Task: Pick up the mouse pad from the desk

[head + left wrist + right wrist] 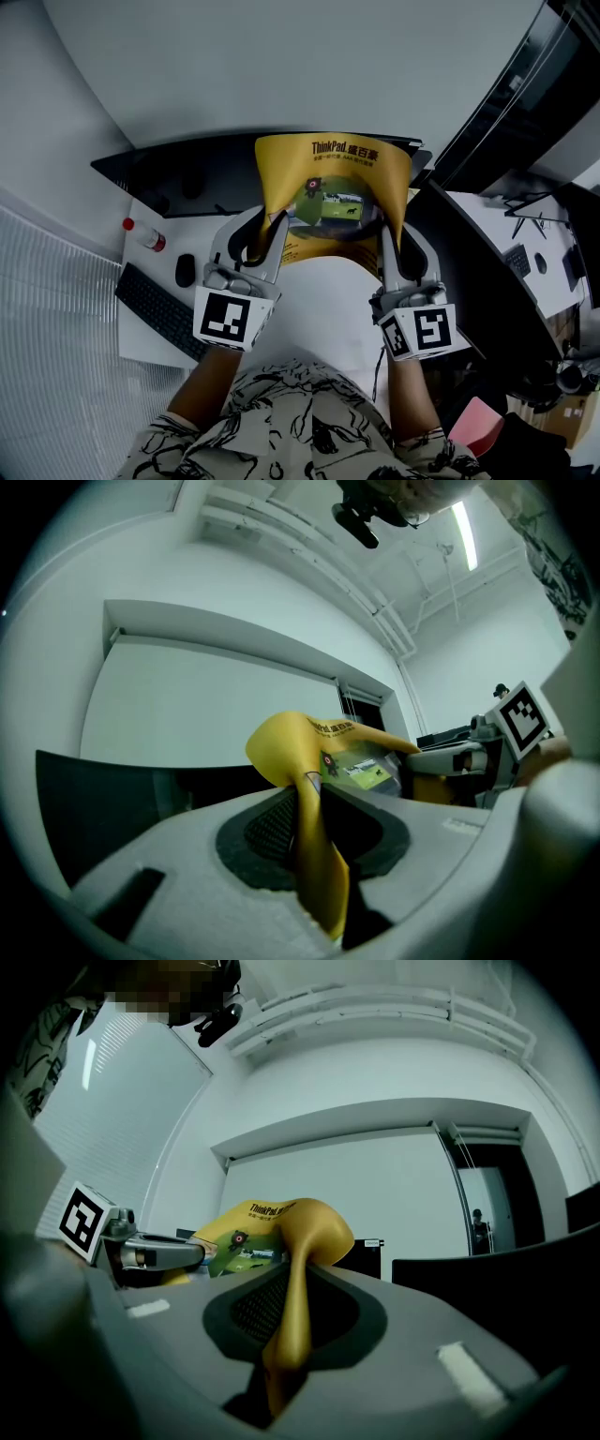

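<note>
Above the white tabletop [323,300], your left tongs [266,225] and right tongs [391,230] each clench an edge of the floppy yellow mouse pad [333,187]; uneven pulling could slip either thin pinch.

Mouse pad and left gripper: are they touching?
Touching. The left gripper view shows the left gripper shut on the folded edge of the yellow mouse pad, pinched between both pads.

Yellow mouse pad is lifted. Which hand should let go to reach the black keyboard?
Left, likely: the left tool and the right tool both clamp the yellow mouse pad, but the black keyboard lies on the left tool's side.
</note>
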Demonstrator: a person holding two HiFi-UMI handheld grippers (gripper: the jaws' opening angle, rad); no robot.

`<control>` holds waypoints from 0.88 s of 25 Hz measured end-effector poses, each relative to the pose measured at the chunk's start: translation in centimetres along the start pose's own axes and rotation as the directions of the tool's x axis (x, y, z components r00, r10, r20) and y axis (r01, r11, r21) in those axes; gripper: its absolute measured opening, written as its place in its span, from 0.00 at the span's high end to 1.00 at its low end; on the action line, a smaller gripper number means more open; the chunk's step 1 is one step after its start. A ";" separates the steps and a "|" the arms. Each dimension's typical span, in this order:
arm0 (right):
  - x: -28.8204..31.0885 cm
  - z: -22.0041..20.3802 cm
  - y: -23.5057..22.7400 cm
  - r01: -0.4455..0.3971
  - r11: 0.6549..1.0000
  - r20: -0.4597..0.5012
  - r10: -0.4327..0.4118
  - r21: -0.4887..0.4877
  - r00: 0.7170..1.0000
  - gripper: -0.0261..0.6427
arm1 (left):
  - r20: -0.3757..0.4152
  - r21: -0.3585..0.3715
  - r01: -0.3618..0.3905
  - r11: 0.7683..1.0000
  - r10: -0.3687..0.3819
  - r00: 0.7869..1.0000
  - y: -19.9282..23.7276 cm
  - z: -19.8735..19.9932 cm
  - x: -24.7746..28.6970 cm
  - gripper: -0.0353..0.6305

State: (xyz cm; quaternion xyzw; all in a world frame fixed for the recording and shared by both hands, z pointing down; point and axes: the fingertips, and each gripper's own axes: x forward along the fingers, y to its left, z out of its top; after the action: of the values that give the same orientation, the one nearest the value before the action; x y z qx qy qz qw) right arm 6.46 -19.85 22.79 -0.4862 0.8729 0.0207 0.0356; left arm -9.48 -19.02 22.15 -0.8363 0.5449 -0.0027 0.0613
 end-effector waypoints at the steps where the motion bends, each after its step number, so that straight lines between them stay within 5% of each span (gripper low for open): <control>1: 0.0 0.2 0.0 0.001 1.000 0.001 -0.001 0.002 1.000 0.88 | -0.006 0.000 -0.001 1.000 0.001 1.000 0.0 0.1 -0.1 0.81; 22: 0.2 0.7 0.1 -0.007 1.000 0.006 0.007 -0.024 1.000 0.89 | 0.003 0.009 -0.015 1.000 0.015 1.000 0.0 0.5 -0.1 0.81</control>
State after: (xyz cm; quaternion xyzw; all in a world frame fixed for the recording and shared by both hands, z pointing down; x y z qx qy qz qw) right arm 6.28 -19.87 22.06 -0.4836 0.8741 0.0326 0.0323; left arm -9.49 -18.90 21.69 -0.8318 0.5512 -0.0035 0.0657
